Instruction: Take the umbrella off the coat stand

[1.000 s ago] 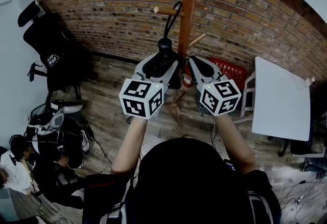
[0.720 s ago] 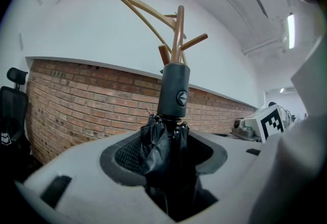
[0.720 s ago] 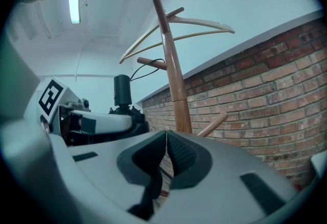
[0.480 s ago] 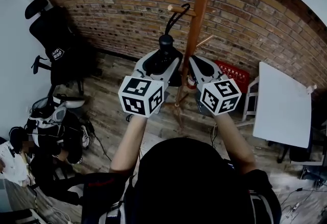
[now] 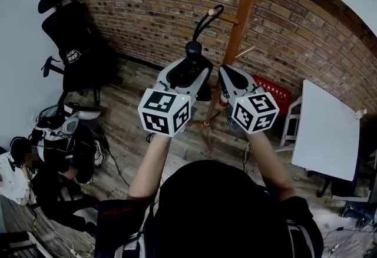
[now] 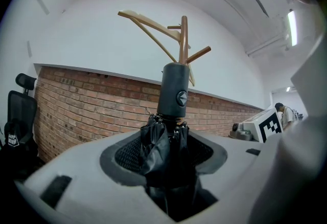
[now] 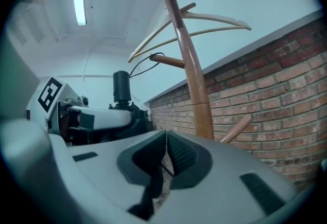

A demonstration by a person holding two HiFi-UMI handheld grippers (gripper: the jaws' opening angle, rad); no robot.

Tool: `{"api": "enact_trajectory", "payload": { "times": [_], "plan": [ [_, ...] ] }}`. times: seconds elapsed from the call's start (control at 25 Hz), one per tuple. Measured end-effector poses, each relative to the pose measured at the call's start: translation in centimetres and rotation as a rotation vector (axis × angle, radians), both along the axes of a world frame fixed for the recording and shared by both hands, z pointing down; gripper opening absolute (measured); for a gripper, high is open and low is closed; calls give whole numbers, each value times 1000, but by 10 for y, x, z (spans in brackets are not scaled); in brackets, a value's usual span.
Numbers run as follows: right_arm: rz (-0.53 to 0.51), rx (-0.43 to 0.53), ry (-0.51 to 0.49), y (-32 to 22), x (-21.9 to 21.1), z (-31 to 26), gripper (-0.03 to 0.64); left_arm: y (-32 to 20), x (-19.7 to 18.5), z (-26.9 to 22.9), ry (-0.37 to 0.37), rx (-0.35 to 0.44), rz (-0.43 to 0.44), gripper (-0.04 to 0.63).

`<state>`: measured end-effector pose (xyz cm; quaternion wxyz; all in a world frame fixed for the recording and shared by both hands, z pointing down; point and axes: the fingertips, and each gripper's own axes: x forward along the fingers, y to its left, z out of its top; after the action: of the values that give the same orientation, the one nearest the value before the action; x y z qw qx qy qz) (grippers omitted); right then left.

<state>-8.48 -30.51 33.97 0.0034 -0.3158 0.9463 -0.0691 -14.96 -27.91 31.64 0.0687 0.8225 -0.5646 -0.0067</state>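
Left tongs are clamping the black folded umbrella, its long axis seemingly running upright, handle above. Right tongs are sitting clenched, empty. The umbrella's black strap loop is reaching up-right toward the brown wooden coat stand; whether it is hooking a peg is unclear.

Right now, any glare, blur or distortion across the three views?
Head view: heavy fisheye, red brick wall bows, no blur. Left gripper view: ceiling strip light blown out, black folded umbrella sharp. Right gripper view: cyan cast, wooden coat stand pole curves.
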Motion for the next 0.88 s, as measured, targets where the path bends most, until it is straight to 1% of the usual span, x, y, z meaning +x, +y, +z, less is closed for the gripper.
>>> {"api": "enact_trajectory", "payload": {
  "times": [0.56, 0.88],
  "plan": [
    [-7, -13, -9, 15, -10, 8, 30, 20, -16, 4, 23, 6, -29, 244],
    [8, -21, -5, 27, -13, 5, 29, 33, -21, 7, 30, -15, -18, 244]
  ]
}}
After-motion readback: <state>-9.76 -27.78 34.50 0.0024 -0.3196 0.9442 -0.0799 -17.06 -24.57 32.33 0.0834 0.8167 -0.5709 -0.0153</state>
